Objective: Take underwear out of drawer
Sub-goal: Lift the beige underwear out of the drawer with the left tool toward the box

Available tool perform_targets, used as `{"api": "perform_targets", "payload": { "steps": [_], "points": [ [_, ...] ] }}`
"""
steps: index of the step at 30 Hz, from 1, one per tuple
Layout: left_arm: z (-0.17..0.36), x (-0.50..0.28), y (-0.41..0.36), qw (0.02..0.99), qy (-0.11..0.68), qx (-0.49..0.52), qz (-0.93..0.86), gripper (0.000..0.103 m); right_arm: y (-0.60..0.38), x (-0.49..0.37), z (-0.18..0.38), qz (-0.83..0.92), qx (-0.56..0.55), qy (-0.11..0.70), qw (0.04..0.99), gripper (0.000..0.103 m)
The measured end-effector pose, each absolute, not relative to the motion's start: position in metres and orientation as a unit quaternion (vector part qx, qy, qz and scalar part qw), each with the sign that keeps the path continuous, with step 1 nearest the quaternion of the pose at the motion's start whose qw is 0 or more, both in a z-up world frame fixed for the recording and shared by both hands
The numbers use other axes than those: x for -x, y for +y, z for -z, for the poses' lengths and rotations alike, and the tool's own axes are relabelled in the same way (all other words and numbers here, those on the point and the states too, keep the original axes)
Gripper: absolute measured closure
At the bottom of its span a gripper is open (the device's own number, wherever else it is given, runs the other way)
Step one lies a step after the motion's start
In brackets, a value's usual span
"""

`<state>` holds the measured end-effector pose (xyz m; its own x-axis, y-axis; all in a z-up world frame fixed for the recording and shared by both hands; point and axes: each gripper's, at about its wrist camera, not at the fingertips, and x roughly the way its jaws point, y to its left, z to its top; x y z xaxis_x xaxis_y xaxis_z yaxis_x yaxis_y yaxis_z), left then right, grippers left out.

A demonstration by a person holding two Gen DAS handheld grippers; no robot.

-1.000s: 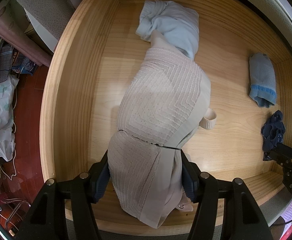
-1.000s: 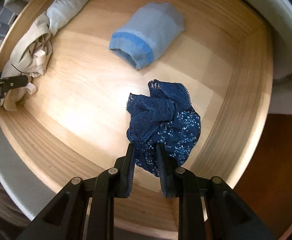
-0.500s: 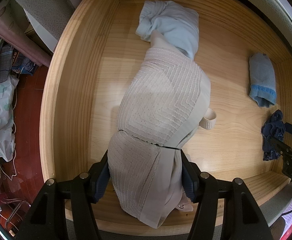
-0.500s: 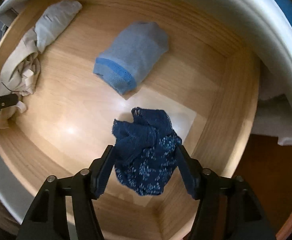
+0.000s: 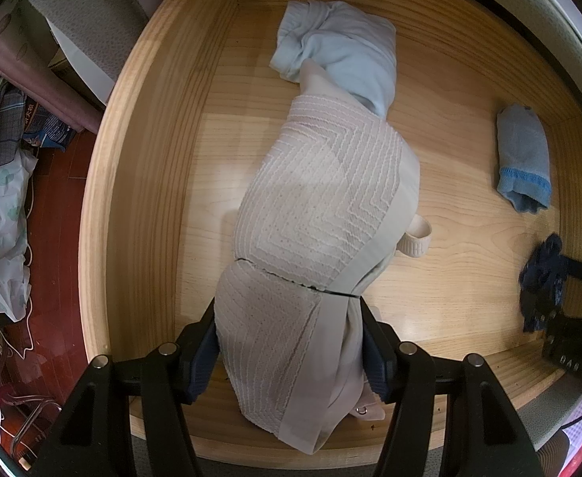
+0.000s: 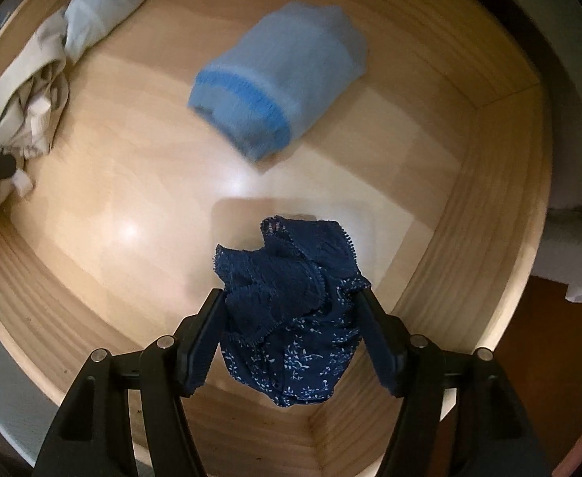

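An open wooden drawer [image 5: 131, 198] holds several garments. My left gripper [image 5: 291, 357] points down and is shut on a beige textured undergarment [image 5: 322, 206], which stretches away over the drawer floor. My right gripper [image 6: 291, 298] is low in the drawer's near right corner, its jaws opening. A crumpled navy lace underwear [image 6: 306, 262] lies between its fingers on the drawer floor and is not pinched. The left wrist view shows the same navy piece [image 5: 541, 278] at the far right.
A pale blue bundle [image 5: 342, 51] lies past the beige garment. A folded blue-grey piece with a bright blue band [image 6: 275, 79] sits mid-drawer. The drawer walls [image 6: 481, 206] stand close around my right gripper. Left of the drawer, bags and cables [image 5: 4, 206] lie on a red floor.
My right gripper was shut on a fold of the navy underwear; its jaws now stand wide around the bundle, lower in the corner. My left gripper and the beige garment stayed put.
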<state>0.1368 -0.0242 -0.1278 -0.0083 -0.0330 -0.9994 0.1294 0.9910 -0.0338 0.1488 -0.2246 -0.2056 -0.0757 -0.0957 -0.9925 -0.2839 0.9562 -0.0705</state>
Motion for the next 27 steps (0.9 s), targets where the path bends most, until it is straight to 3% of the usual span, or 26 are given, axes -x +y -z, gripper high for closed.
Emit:
{"api": "perform_targets", "payload": {
  "steps": [7,15,27],
  "points": [
    [0.128,-0.137,-0.024,0.703,0.708,-0.034,0.058,0.04,-0.213,-0.148,0.22,-0.062,0.112,0.764,0.632,0.045],
    [0.128,-0.138,-0.024,0.704,0.707,-0.033,0.057,0.04,-0.221,-0.145,0.218,-0.026,0.061,0.78,0.622,0.073],
    [0.128,-0.138,-0.024,0.705,0.707,-0.033,0.058,0.04,-0.223,-0.132,0.195,0.032,-0.053,0.726,0.685,0.078]
  ]
}}
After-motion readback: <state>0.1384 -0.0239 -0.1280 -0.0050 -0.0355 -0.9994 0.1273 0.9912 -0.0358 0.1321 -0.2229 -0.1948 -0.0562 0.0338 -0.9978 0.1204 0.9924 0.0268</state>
